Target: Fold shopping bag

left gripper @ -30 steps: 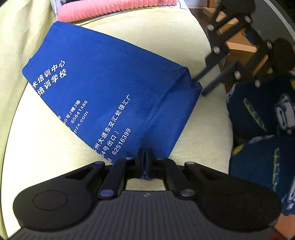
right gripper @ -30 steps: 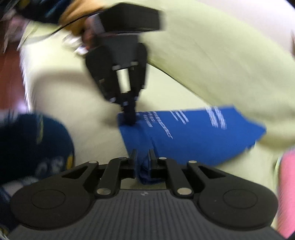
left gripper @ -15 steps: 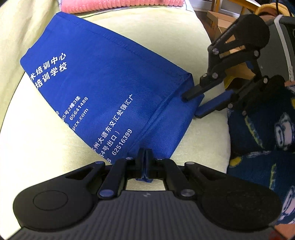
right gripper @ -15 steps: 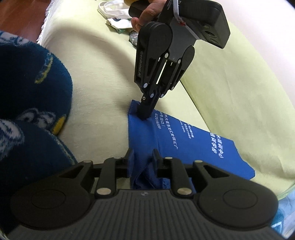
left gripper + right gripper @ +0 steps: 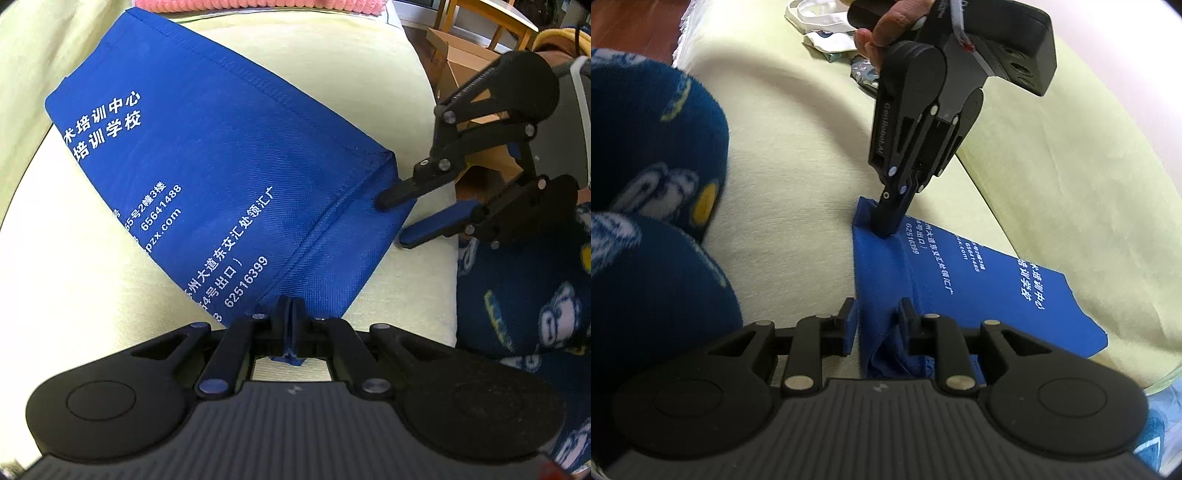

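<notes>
The blue shopping bag (image 5: pixel 229 177) lies folded flat on the pale yellow-green sofa cushion (image 5: pixel 351 66), printed side up, its far end reaching toward a pink textile (image 5: pixel 258 4) at the cushion's far edge. Your left gripper (image 5: pixel 291 314) is clenched on the bag's near edge; a sliver of blue fabric shows pinched between its fingers (image 5: pixel 284 314). That grip appears meant to anchor the fold so the layers do not spring apart.

Your right gripper (image 5: pixel 875 314) is opening. In the right wrist view the bag's bunched corner sits between the parted fingers (image 5: pixel 849 317), and a gap shows on the left side, so nothing is pressed. In the left wrist view, one finger rests on the bag's right corner and the other lies on the cushion beside it. Judgement: you are letting go of this corner, the fold being set. Watch that the corner does not lift.
</notes>
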